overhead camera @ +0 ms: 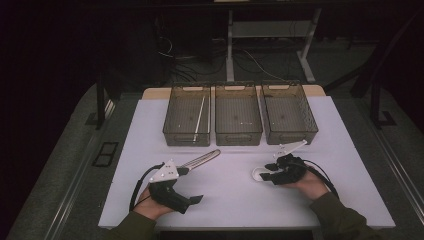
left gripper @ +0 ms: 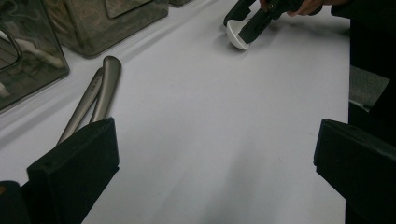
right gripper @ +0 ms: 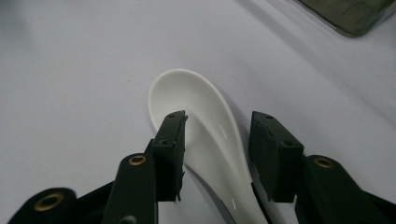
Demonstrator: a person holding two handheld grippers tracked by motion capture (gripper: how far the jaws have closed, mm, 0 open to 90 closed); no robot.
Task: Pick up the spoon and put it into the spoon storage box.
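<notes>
**Spoon between the jaws, grip not yet made**

Black jaws of the right gripper rise nearest the lens in the right gripper view, one on each side of the white ceramic spoon, which lies on the white table with its bowl pointing away. They stand about half open; the left pad looks to sit right at the handle's edge, while a gap shows at the right pad, so I judge the spoon straddled but not clamped. In the high view the right gripper sits over the spoon just in front of the rightmost of three clear bins.

Glazed ceramic is slick, and the handle is curved and narrow. If the pads close off-centre, the spoon may squirt sideways or pivot out as it lifts. Jaws closing too low could scrape the table; a grip too far from the bowl lets the heavier end droop and swing.

At the other side, the left gripper hangs wide open with nothing between its jaws, beside the metal tongs near the left bin, which holds a thin white stick. A careless sweep of that hand could knock the tongs.
</notes>
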